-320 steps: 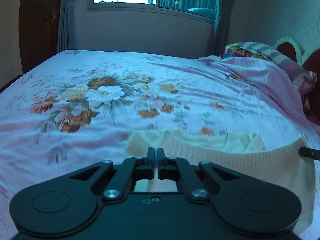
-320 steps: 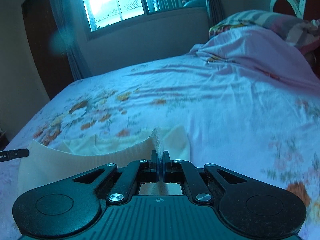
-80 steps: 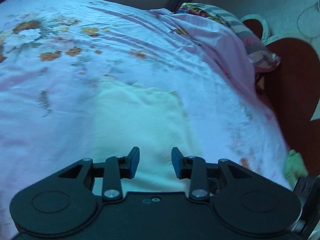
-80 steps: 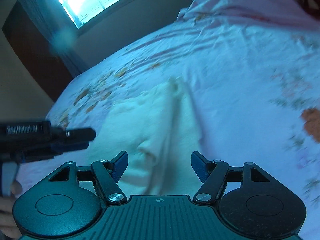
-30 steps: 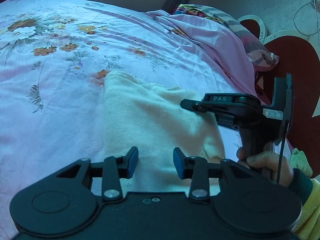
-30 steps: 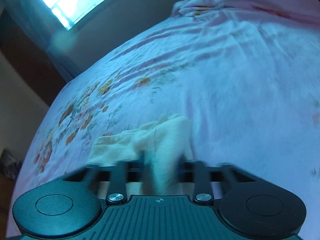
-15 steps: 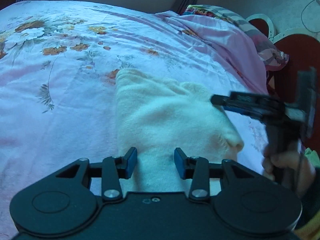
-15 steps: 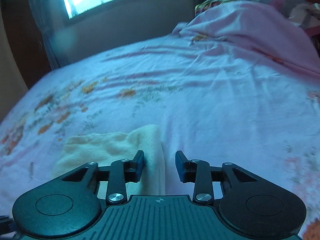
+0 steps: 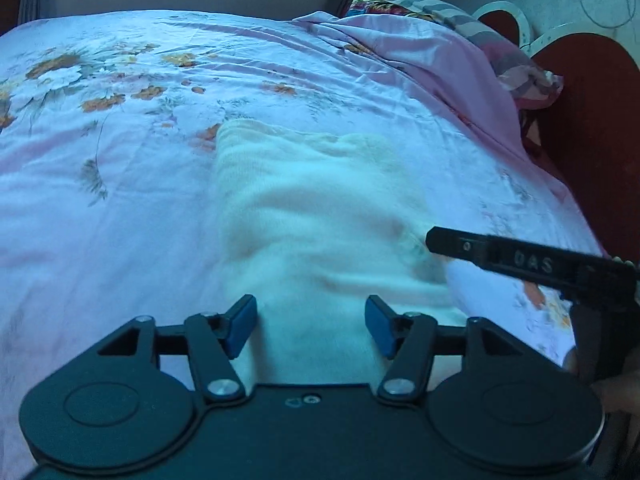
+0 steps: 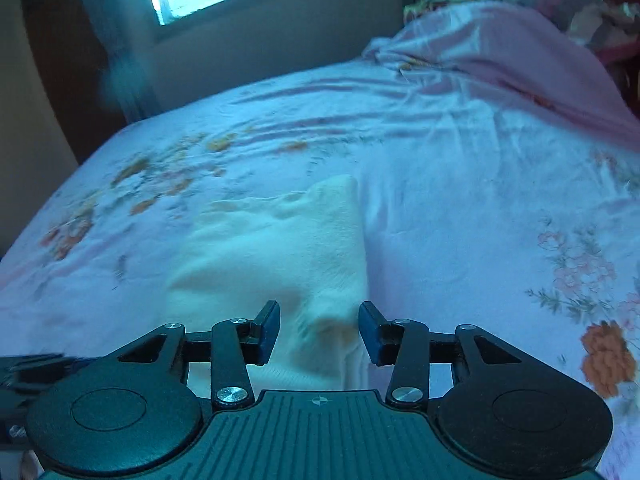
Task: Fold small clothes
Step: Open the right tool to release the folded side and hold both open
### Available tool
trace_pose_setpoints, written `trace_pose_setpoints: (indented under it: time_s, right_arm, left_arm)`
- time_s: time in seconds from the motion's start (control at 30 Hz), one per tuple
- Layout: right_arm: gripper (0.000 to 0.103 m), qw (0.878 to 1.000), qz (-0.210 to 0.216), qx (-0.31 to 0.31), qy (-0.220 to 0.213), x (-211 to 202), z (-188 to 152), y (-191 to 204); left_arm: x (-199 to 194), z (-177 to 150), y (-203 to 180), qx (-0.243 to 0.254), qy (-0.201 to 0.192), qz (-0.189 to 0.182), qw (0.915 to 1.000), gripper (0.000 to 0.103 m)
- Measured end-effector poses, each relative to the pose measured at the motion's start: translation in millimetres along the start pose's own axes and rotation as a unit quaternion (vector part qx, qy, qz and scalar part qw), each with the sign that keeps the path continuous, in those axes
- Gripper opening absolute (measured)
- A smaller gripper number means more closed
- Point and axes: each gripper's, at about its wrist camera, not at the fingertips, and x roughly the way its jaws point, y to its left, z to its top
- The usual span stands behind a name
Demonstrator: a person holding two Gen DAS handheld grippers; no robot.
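1. Left hand-held gripper (image 9: pixel 311 328): released, jaws spread over the cream garment (image 9: pixel 320 216).
2. Right hand-held gripper (image 10: pixel 319 330): released, garment ahead on the bed (image 10: pixel 460 208).
3. Pillow (image 9: pixel 500 52) lies far ahead-right.

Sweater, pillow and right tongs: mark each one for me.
Sweater (image 9: pixel 320 208), left wrist view, middle of the folded cream knit.
Pillow (image 9: pixel 516 68), left wrist view, striped end by the headboard.
Right tongs (image 10: pixel 319 326), right wrist view, midway between the open blue tips.

One cream garment (image 9: pixel 320 216) on one bed (image 9: pixel 120 184). Two grippers: left (image 9: pixel 311 326), right (image 10: pixel 319 328). One pillow (image 9: pixel 500 52).
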Motion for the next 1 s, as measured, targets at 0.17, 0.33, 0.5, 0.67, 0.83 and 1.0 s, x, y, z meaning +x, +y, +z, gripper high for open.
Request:
trace_pose_setpoints:
  time_s: [0.17,0.33,0.5,0.67,0.83,1.0]
  right_arm:
    - [0.043,0.996,-0.066,-0.051,0.032,-12.5,-52.0,14.4]
    - [0.043,0.997,-0.068,0.01,0.038,-17.9,-58.3,2.2]
    - [0.043,0.994,-0.091,-0.024,0.055,-12.7,-69.9,10.0]
    - [0.044,0.997,-0.078,0.015,0.017,-44.9,-61.8,9.7]
    - [0.044,0.994,-0.097,0.001,0.054,-23.7,-76.7,13.1]
    - [0.044,0.996,-0.072,0.047,0.032,-48.3,-69.3,7.8]
  left_arm:
    - [2.4,-23.2,-5.0,0.012,0.018,0.02,0.9996,0.065]
    - [0.0,-29.8,7.1,-0.041,0.042,0.013,0.9982,0.065]
    - [8.2,-34.5,-0.7,-0.014,0.06,0.022,0.9979,0.066]
    - [-3.5,-36.1,-3.2,-0.018,0.048,0.023,0.9984,0.066]
    - [3.4,-40.1,-4.9,-0.019,0.058,0.034,0.9976,0.069]
    - [-7.1,-40.0,-9.4,-0.008,0.057,0.043,0.9974,0.067]
